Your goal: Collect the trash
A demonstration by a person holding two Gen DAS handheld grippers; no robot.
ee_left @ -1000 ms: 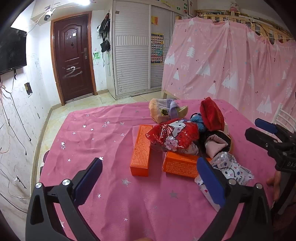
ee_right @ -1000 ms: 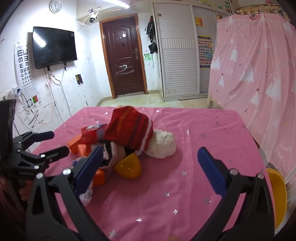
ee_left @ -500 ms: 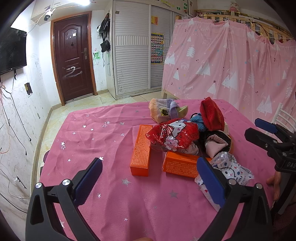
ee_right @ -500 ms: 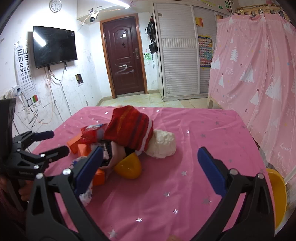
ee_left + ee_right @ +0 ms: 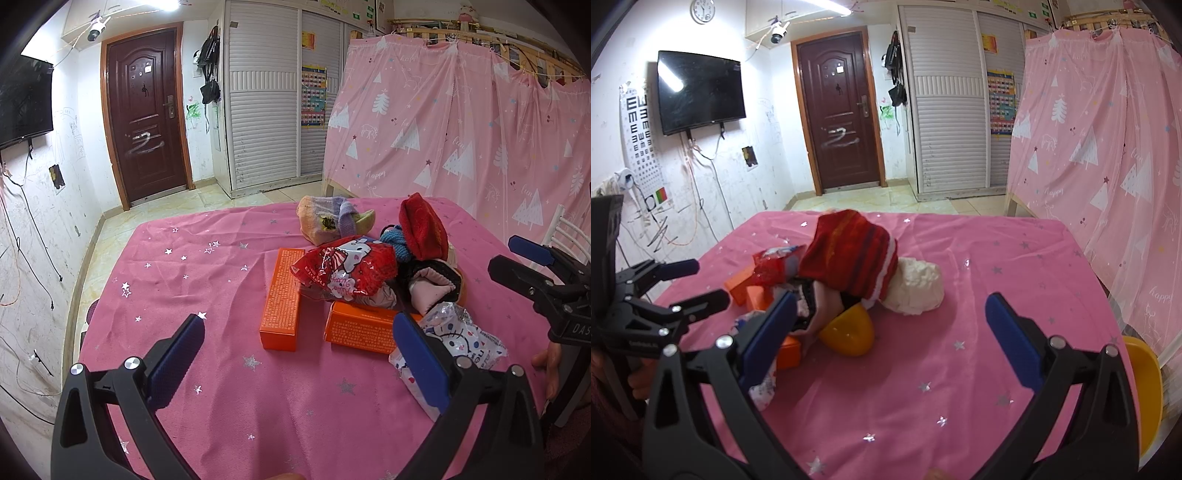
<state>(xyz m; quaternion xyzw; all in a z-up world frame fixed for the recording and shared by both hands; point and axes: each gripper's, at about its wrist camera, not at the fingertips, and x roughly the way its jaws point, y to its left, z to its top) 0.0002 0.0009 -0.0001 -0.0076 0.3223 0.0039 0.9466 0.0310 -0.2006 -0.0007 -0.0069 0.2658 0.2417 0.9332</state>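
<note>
A: Fingers?
B: Left gripper (image 5: pixel 299 354) & right gripper (image 5: pixel 890 328) both spread, empty.
A: Trash?
B: Red wrapper (image 5: pixel 345 271) mid-bench (image 5: pixel 207 266), atop pile. Looks light, crinkly, slippery; pinch a loose edge.

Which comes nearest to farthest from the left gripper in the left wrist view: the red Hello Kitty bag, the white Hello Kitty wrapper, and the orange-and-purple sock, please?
1. white Hello Kitty wrapper, by the left gripper's right jaw.
2. red Hello Kitty bag, mid-pile.
3. orange-and-purple sock, far edge of the pile.
</note>
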